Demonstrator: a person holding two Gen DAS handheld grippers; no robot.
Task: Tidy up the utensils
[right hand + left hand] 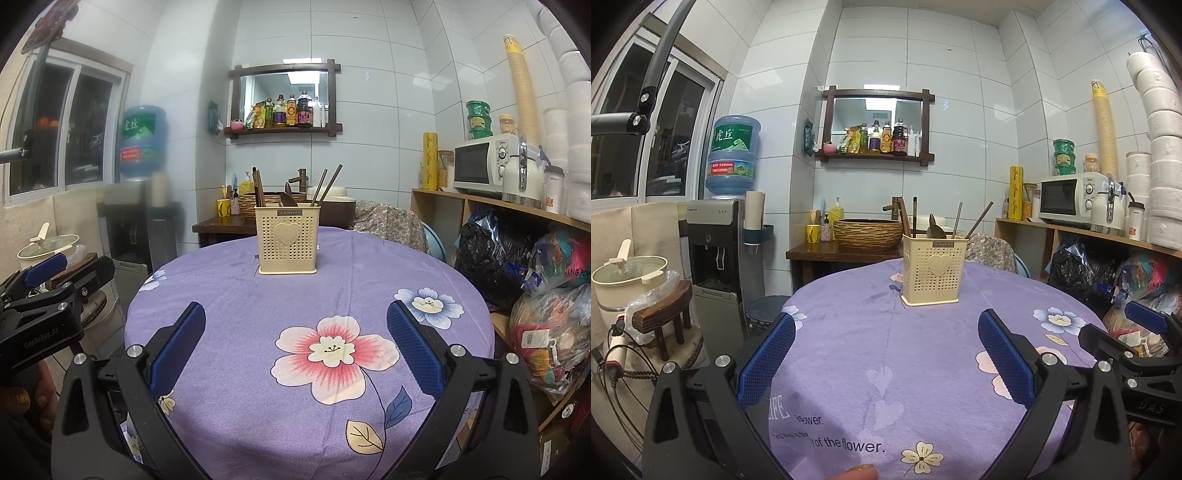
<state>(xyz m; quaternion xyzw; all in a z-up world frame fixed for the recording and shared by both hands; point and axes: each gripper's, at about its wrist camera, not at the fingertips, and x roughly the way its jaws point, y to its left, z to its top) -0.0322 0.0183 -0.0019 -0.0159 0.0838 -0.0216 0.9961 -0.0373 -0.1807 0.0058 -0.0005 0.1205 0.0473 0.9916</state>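
A cream perforated utensil holder (934, 271) (287, 240) with a heart on its front stands upright at the far side of the round table. Several chopsticks (978, 220) (330, 184) and a dark spoon (936, 227) (287, 199) stick out of its top. My left gripper (886, 328) hovers open over the near part of the table, nothing between its blue pads. My right gripper (295, 321) is open too, empty, well short of the holder. Each gripper shows at the edge of the other's view: the right gripper (1145, 321) and the left gripper (48, 269).
The table wears a purple flowered cloth (886, 369) (295, 295). A water dispenser (718, 258) and pot (628, 273) stand left. Shelves with a microwave (484, 166) and bags (554, 332) crowd the right. A woven basin (868, 230) sits on a counter behind.
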